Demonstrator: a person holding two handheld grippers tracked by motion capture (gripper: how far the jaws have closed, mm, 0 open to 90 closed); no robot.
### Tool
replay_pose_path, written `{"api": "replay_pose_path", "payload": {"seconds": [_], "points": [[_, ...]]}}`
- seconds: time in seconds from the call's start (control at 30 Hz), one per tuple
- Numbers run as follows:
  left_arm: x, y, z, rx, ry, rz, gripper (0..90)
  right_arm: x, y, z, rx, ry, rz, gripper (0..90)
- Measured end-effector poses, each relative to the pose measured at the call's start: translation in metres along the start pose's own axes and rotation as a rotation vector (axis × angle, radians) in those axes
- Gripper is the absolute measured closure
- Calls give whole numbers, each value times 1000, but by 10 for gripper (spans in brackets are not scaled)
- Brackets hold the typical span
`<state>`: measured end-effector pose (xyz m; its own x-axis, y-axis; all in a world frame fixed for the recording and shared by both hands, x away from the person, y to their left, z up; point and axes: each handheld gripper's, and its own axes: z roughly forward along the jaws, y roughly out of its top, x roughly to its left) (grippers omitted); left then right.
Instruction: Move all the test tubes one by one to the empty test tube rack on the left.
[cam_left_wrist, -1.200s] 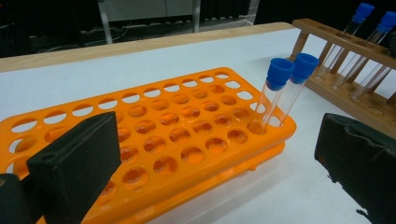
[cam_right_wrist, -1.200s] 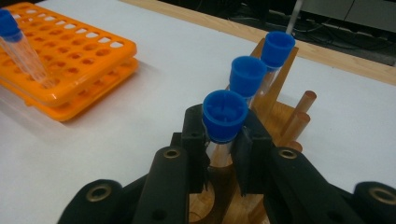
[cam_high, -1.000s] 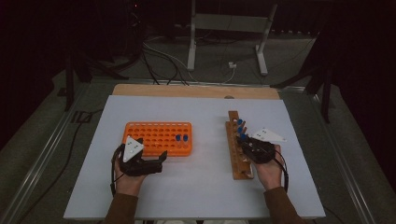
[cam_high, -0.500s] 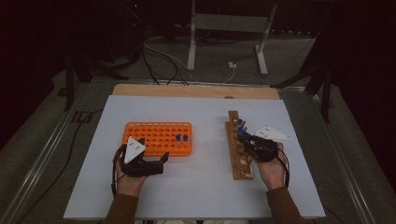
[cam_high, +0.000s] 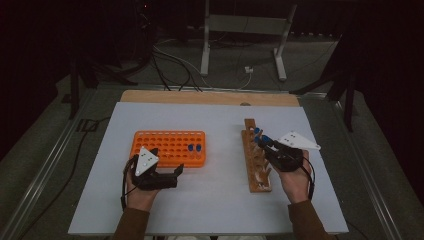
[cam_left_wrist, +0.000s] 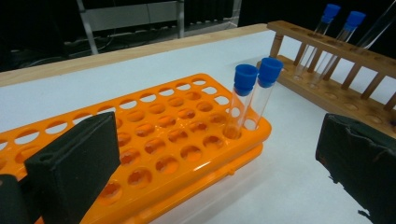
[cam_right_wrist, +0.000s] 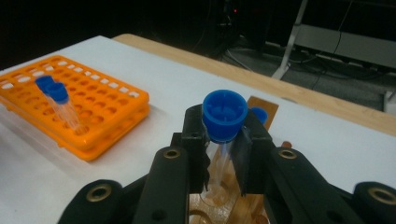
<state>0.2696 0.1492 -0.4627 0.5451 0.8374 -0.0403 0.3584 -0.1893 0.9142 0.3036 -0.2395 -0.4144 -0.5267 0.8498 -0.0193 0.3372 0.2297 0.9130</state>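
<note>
Tubes are moving from the wooden rack (cam_high: 256, 161) to the orange rack (cam_high: 169, 148). Two blue-capped tubes (cam_left_wrist: 252, 98) are already standing side by side near the orange rack's right end. Two more tubes (cam_left_wrist: 334, 35) are waiting at the wooden rack's far end, so it looks roughly half done.

Right gripper (cam_right_wrist: 224, 158) is pinching a tube (cam_right_wrist: 224, 116) just under its blue cap, directly above the wooden rack; the tube's lower end isn't clear of the holes yet, as far as I can tell.

Left gripper (cam_high: 162, 177) is sitting spread and empty just in front of the orange rack.

Versus a second ago: the right gripper and its tube are riding a bit higher; the left hasn't budged.
</note>
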Motion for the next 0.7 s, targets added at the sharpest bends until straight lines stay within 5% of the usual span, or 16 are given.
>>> {"api": "replay_pose_path", "payload": {"seconds": [0.23,0.7], "points": [[-5,3,0,-9,-25,9,9,7,9,-8,-39,17,-10,764],[-16,7,0,-32,-52,25,9,29,8,3,-2,129,-20,763]]}}
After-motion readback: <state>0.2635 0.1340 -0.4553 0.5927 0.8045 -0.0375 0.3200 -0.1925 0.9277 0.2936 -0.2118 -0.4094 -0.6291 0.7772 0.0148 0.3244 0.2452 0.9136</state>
